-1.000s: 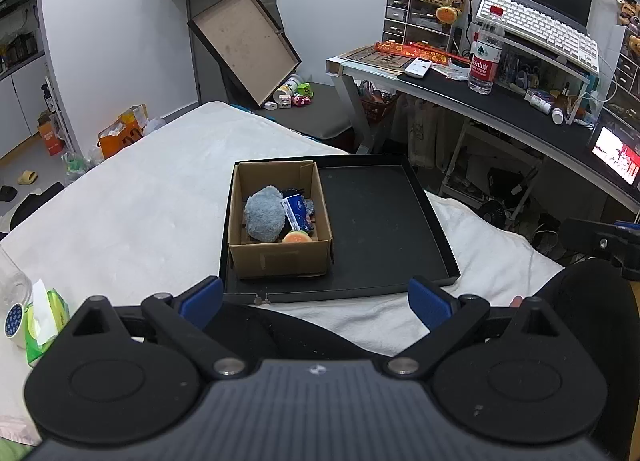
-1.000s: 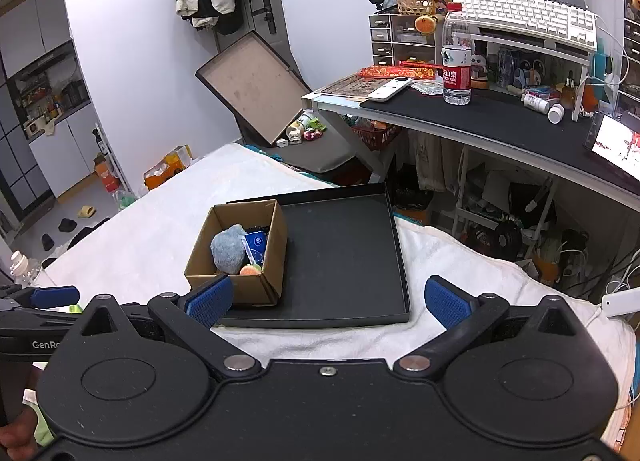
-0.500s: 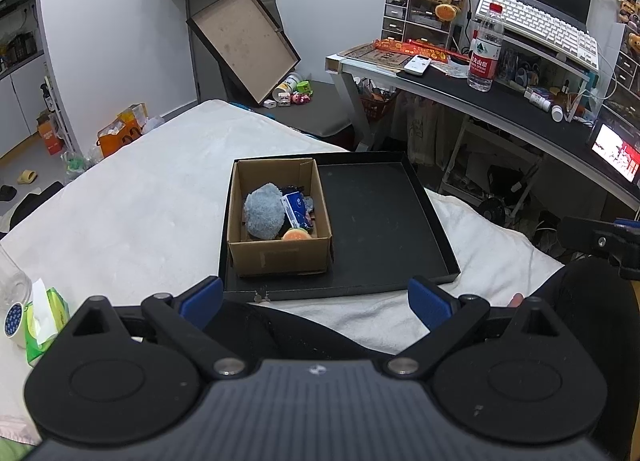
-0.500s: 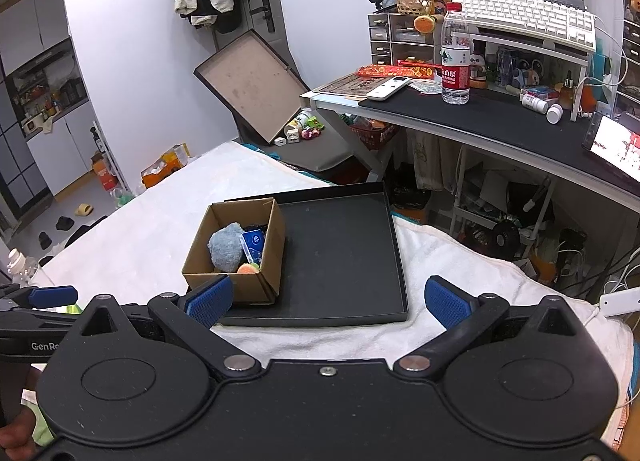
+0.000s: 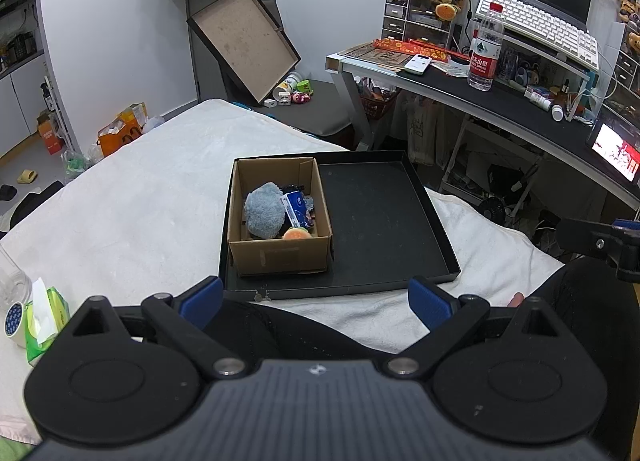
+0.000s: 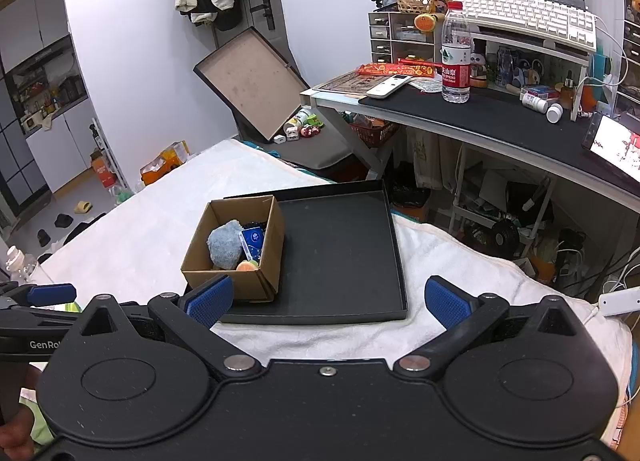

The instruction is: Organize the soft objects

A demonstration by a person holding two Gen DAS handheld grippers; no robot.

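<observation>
A brown cardboard box (image 5: 280,257) (image 6: 256,281) stands in the left part of a shallow black tray (image 5: 384,221) (image 6: 344,245) on the white-covered bed. Inside the box lie a fluffy grey-blue soft toy (image 5: 264,215) (image 6: 224,247), a blue packet (image 5: 296,209) (image 6: 252,241) and an orange soft ball (image 5: 297,234) (image 6: 247,266). My left gripper (image 5: 316,299) hovers open near the tray's front edge, holding nothing. My right gripper (image 6: 328,299) is also open and empty, above the tray's near edge, its left fingertip close to the box front.
A green tissue pack (image 5: 42,317) and a tape roll (image 5: 14,319) lie at the bed's left edge. A cluttered desk (image 6: 500,117) with a water bottle (image 6: 456,57) stands at the right. A tilted box lid (image 5: 244,41) leans by the door. Dark clothing (image 5: 280,333) lies below the left gripper.
The right wrist view has shifted slightly, so the box and tray sit a little lower and to the left. Both grippers stay open and empty.
</observation>
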